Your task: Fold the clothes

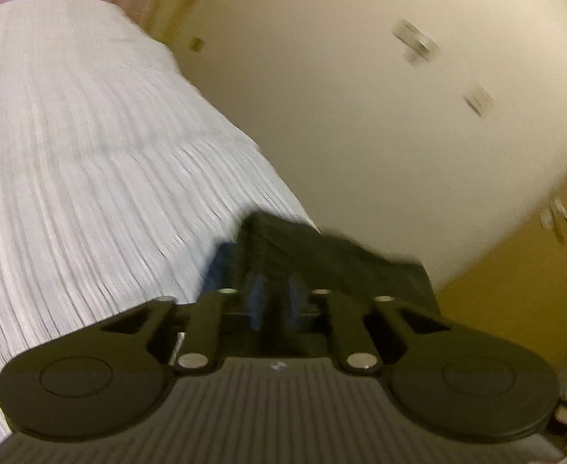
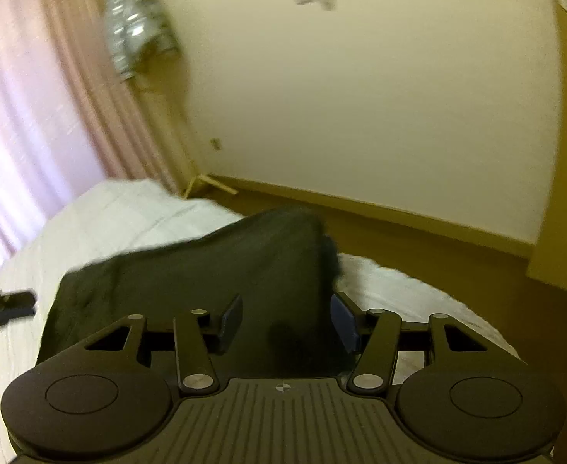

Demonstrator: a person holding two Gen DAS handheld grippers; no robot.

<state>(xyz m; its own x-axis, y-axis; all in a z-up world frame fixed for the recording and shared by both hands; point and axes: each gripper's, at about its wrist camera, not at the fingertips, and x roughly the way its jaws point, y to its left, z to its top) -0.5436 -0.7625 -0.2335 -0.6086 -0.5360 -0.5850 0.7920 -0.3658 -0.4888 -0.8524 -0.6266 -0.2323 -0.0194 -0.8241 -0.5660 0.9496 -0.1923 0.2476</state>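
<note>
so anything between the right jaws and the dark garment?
Nothing visible. The dark garment already sits between the open jaws of the right gripper, draped over the white bed. The left gripper is clamped on it too.

White ribbed bedspread (image 1: 90, 147), pink curtain (image 2: 32, 89), cream wall (image 2: 361, 96).

dark garment (image 2: 214, 270): matt black cloth, soft, creased, lower centre of the right wrist view.
bed cover (image 1: 90, 147): white cloth with fine raised ribs, matt, left of the left wrist view.
left gripper (image 1: 274, 294): matt black plastic, ribbed body, bright metal pins; blue pads (image 1: 256, 290), dull.
right gripper (image 2: 285, 323): matt black plastic, metal pins.
curtain (image 2: 32, 96): thin pink cloth in pleats, upper left.
wall (image 2: 361, 96): smooth, matt cream paint.
</note>
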